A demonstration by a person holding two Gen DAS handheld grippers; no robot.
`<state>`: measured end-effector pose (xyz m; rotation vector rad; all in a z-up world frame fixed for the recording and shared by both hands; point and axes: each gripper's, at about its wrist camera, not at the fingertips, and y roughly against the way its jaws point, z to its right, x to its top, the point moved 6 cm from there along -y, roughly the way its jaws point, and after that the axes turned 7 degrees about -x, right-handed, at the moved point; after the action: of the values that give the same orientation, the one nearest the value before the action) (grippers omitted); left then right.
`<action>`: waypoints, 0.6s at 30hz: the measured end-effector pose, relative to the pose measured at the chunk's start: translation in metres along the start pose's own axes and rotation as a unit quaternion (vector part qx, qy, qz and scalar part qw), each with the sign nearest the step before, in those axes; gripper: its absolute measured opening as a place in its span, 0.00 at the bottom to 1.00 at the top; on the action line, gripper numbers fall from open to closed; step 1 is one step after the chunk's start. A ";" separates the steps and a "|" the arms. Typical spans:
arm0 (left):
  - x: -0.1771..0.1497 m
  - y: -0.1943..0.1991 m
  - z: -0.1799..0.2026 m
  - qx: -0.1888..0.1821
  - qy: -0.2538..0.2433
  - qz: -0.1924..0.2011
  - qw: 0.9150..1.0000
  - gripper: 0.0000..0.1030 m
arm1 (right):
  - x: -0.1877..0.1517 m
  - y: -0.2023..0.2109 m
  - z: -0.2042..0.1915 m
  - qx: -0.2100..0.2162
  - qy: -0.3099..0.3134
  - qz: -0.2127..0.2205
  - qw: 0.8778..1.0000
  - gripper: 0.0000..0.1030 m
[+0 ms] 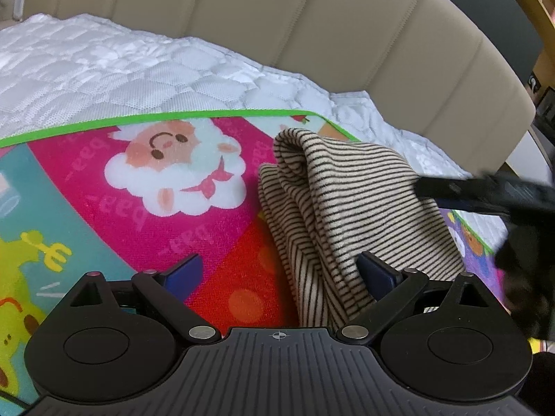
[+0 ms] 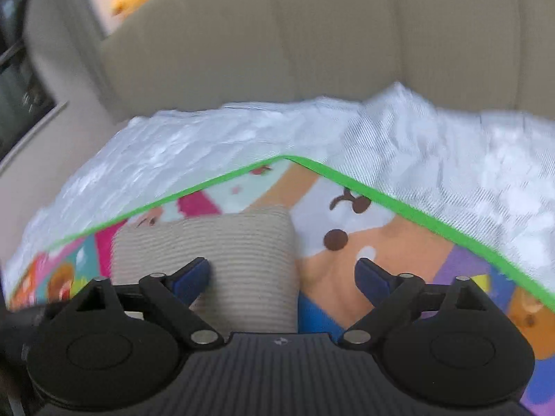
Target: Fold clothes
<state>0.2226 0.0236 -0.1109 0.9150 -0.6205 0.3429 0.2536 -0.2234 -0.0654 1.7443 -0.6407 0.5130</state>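
striped beige knit garment lies folded on the play mat, nearer the left claw than the right

quilted white mattress cover (image 1: 104, 69) carries a bright cartoon play mat with a green edge (image 1: 194, 187), and on the mat sits the beige knit garment with thin dark stripes (image 1: 333, 201), bundled into a thick fold whose long axis runs from the near edge away toward the padded tan headboard (image 1: 312, 24). left gripper (image 1: 277, 270) is spread wide, its right blue pad (image 1: 376, 274) touching the near end of the bundle while the other pad stands clear over the mat, so nothing is pinched. right gripper (image 2: 281, 274) is also spread wide and empty; in its own blurred view the garment (image 2: 225, 253) lies ahead and to its left side, with one pad in front of it and the other over bare mat. my reading is that the left hand is better placed to close on the fold.
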 end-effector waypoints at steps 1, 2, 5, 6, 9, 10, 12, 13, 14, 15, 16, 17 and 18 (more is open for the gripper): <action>0.000 0.000 0.000 -0.001 0.000 0.000 1.000 0.96 | 0.000 -0.008 0.001 0.016 -0.018 -0.016 1.000 0.95; 0.000 -0.001 -0.001 -0.003 0.000 0.000 1.000 0.96 | 0.000 -0.015 0.003 0.032 -0.035 -0.031 0.998 0.95; 0.000 -0.001 -0.002 -0.005 0.001 0.001 1.000 0.97 | 0.000 -0.020 -0.011 0.063 -0.031 -0.038 0.997 0.75; 0.000 -0.001 -0.002 -0.006 0.001 0.001 1.000 0.97 | 0.001 -0.018 -0.018 0.069 -0.017 -0.032 0.997 0.70; 0.000 0.000 -0.004 -0.005 0.002 0.003 1.000 0.97 | 0.005 0.008 -0.037 0.074 0.058 0.033 0.995 0.62; 0.000 0.000 -0.004 -0.005 0.001 0.003 1.000 0.97 | 0.005 0.011 -0.039 0.075 0.061 0.039 0.995 0.62; 0.000 0.000 -0.004 -0.004 -0.001 0.004 1.000 0.98 | 0.005 0.009 -0.036 0.057 0.066 0.042 0.995 0.62; 0.000 -0.001 -0.003 -0.004 -0.004 0.006 1.000 0.98 | 0.004 0.005 -0.032 0.040 0.072 0.041 0.996 0.62; 0.000 -0.001 -0.002 -0.004 -0.006 0.008 1.000 0.98 | 0.003 0.001 -0.029 0.023 0.079 0.040 0.996 0.62; 0.001 -0.002 -0.002 -0.005 -0.006 0.009 1.000 0.98 | 0.002 -0.001 -0.027 0.011 0.085 0.039 0.996 0.65; 0.001 -0.003 -0.002 -0.005 -0.006 0.009 1.000 0.98 | 0.000 -0.003 -0.025 0.001 0.090 0.038 0.995 0.69; 0.001 -0.003 -0.002 -0.005 -0.007 0.010 1.000 0.98 | -0.001 0.000 -0.025 -0.003 0.086 0.037 0.996 0.71; 0.000 -0.002 -0.003 -0.006 -0.006 0.011 1.000 0.98 | -0.002 0.003 -0.025 -0.005 0.082 0.037 0.996 0.74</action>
<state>0.2252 0.0245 -0.1133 0.9008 -0.6424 0.3530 0.2496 -0.2000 -0.0578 1.6536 -0.5916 0.6948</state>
